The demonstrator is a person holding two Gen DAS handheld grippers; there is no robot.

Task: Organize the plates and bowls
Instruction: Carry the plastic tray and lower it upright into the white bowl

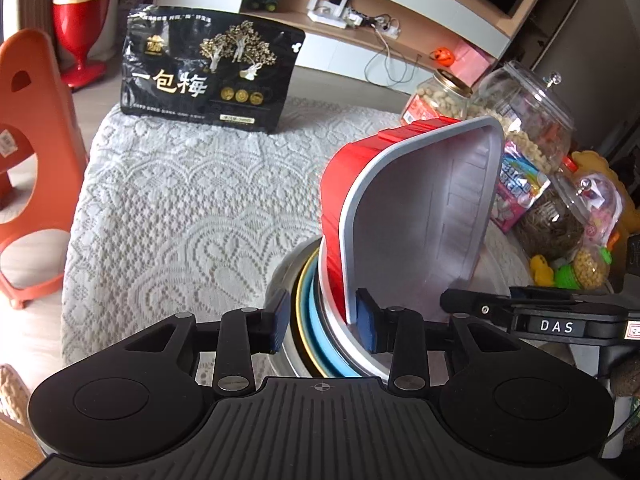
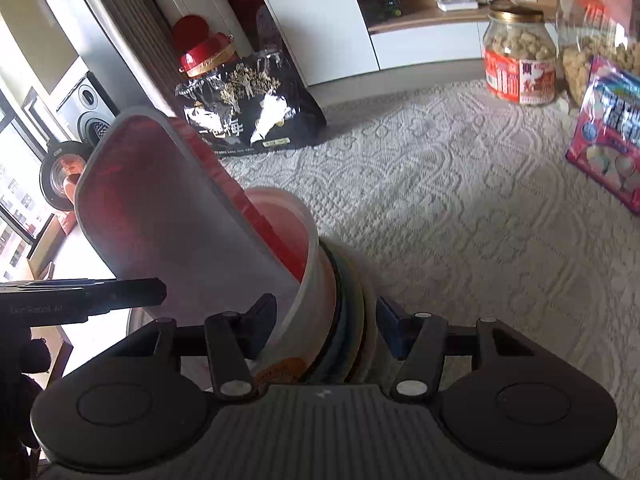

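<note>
Straddling stacked bowls (image 1: 316,320) with left gripper (image 1: 322,326) parted; right gripper (image 2: 326,330) clamping them, red container (image 1: 404,216) tilting ahead.

A glossy black snack pouch with gold tree artwork (image 1: 210,70) carries large gold Chinese characters reading "一包梅". A black device arm (image 1: 556,326) beside the left tool has a small label reading "DAS".
</note>
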